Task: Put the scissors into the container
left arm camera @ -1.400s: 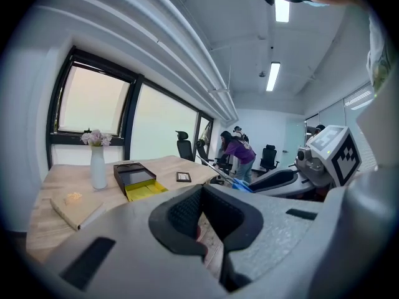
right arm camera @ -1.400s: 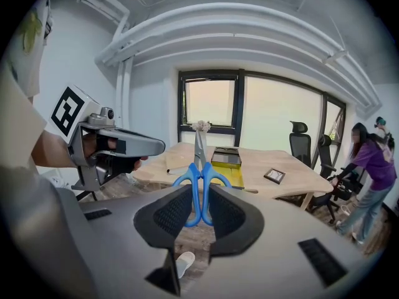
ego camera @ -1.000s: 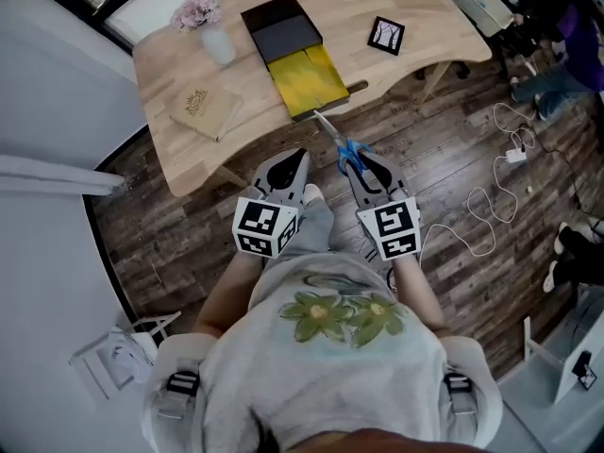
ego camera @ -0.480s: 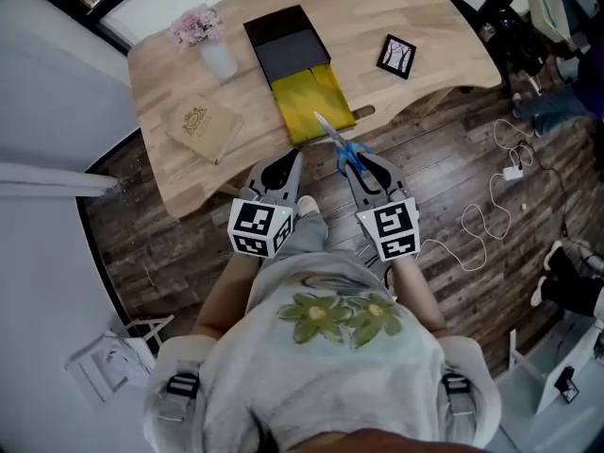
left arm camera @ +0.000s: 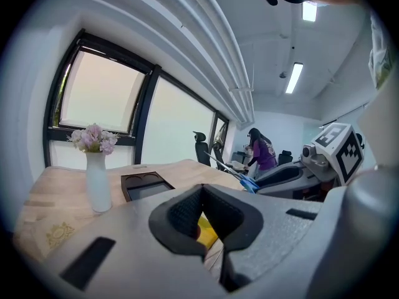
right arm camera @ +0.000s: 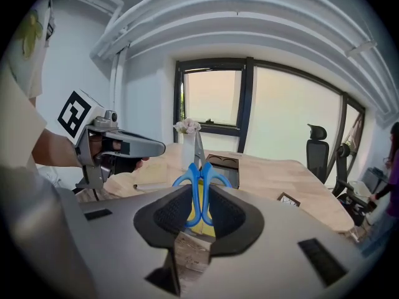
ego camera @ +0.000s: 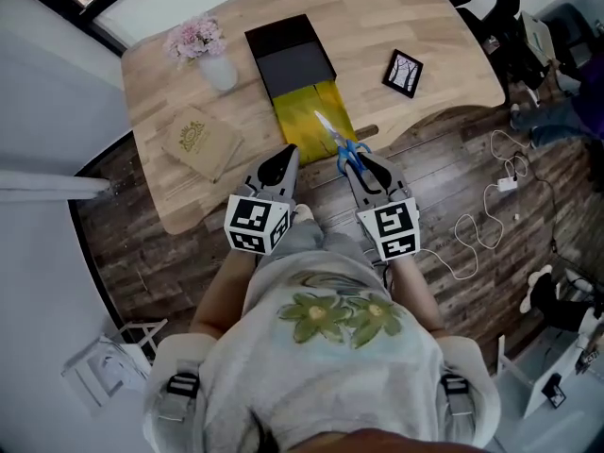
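Blue-handled scissors are in the right claw. It is clamped across the handle loops, with both blades together and pointing forward, away from the person. In the right gripper view the scissors stand upright between the pads of that claw, with the loops just past the pads.

Container: a long black box with a yellow section at its near end, lying on the wooden table close to the near edge.

Key relation: the container lies straight ahead of the right claw. In the head view the blade tips overlap the yellow section while the handles sit back at the table edge. How high the scissors are above it can't be judged. Their long axis runs roughly along the container's length, leaning slightly left.

Left claw: jaws drawn in narrow with nothing between them. It hangs just beside the yellow section's near-left corner.

Judgement: the right claw is placed for the drop; going forward and down should lay the scissors lengthwise in the yellow section.
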Tool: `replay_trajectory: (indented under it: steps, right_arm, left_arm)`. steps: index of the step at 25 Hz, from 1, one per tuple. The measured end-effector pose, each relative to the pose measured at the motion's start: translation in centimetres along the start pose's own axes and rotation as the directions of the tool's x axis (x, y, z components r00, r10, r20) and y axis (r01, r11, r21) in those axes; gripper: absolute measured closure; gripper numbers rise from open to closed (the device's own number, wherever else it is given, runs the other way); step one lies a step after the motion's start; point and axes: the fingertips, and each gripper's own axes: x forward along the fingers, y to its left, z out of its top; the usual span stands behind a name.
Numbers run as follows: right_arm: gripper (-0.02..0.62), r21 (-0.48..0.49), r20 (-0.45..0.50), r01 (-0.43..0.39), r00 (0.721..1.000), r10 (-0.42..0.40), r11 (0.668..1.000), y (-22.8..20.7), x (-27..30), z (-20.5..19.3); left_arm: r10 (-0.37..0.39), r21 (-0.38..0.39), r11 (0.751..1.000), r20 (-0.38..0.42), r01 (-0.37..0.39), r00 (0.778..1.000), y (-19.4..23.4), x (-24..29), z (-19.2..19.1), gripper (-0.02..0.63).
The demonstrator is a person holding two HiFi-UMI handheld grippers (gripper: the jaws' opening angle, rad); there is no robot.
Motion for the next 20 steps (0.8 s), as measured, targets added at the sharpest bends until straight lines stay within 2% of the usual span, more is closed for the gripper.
replay_trajectory:
  steps: [9, 20]
  right_arm:
    - [0.512, -0.014, -0.015, -0.022, 1.0, 0.022, 1.0, -0.5, 2.2, -0.2]
    - [0.512, -0.028, -0.032, -0.065, 0.997, 0.064, 0.997, -2.6, 4.7, 0.4]
  left_arm:
    - [0.006, -0.028, 1.0, -0.011, -0.006, 1.0, 1.3, 1.3, -1.2, 0.599]
    - [0.052, -0.053, 0.997, -0.03, -0.054, 0.998, 3.3, 3.2, -1.3, 0.599]
